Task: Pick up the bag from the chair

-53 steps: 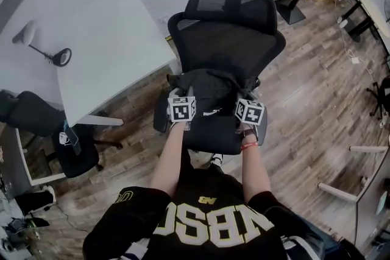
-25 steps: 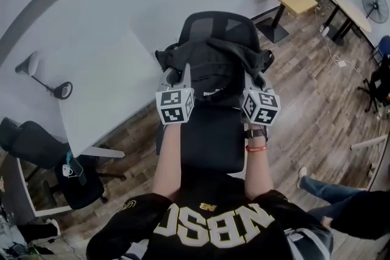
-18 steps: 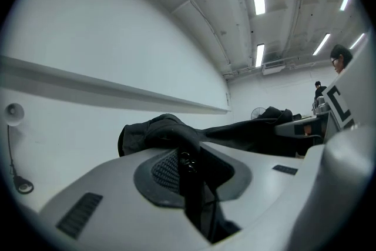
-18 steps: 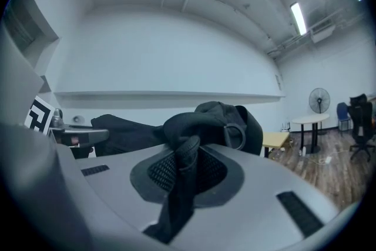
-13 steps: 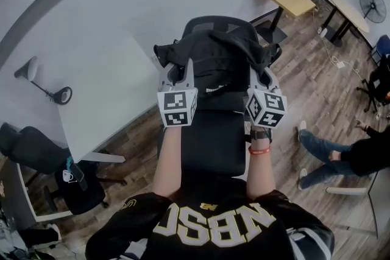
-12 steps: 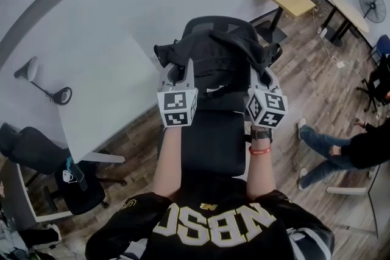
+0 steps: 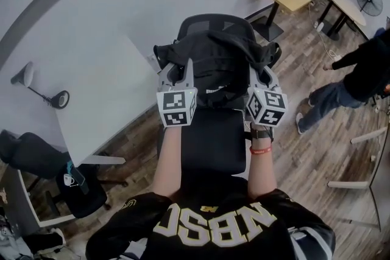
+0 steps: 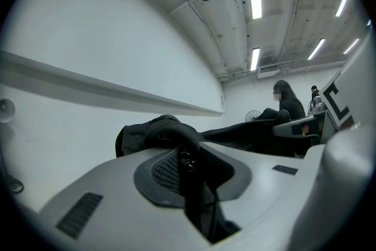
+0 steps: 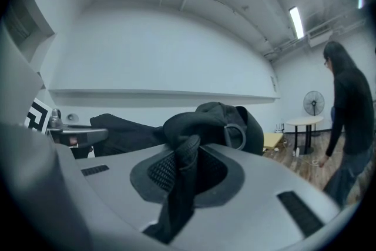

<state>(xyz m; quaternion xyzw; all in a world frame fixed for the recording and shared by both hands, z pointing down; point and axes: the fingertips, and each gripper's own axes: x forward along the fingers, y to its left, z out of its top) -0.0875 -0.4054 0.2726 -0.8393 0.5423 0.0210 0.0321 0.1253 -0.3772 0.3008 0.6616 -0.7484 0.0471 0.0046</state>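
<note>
**Bag off the chair seat, slung between both grippers**

The black bag (image 7: 213,64) hangs in the air in front of the backrest of the chair (image 7: 210,143). Two seconds ago it lay on the seat, and the seat cushion below it is now bare. Over the last second the bag has risen a little further. The left gripper (image 7: 177,73) has its fingers (image 8: 111,203) drawn narrow on the bag's left strap (image 8: 192,197). The right gripper (image 7: 262,73) pinches the padded right strap (image 9: 179,185) in the same way. Both grippers point level, with the bag's body between them. The pickup looks essentially done, and what remains is keeping both pinches firm so neither strap slips.
</note>
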